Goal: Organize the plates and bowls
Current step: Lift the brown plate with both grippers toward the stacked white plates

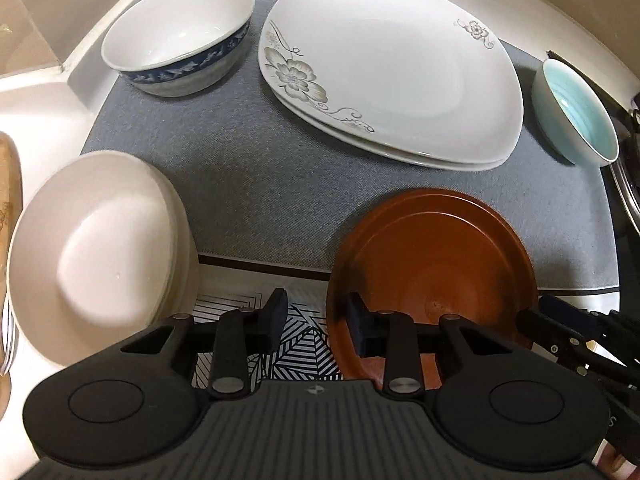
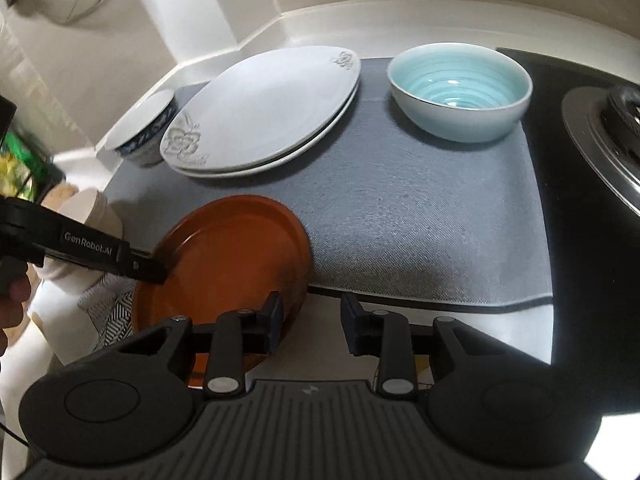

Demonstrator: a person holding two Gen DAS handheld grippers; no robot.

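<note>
Two stacked brown plates [image 1: 432,264] lie at the near edge of a grey mat [image 1: 256,184]. My left gripper [image 1: 318,320] is open, its jaws on either side of the plates' near-left rim. My right gripper [image 2: 310,320] is open, straddling the plates' [image 2: 228,256] near-right rim. The left gripper's finger shows in the right wrist view [image 2: 148,270] at the plates' left rim. Two stacked white floral plates [image 1: 392,68] lie at the back. A blue-banded white bowl [image 1: 180,36] sits back left, a pale blue bowl [image 1: 576,116] right, stacked cream bowls [image 1: 92,256] near left.
A patterned black-and-white cloth [image 1: 304,344] lies under the near edge. A black stove top with a metal burner ring [image 2: 600,140] is at the right. A white counter wall [image 2: 360,12] runs behind the mat. A wooden board [image 1: 8,200] lies at the far left.
</note>
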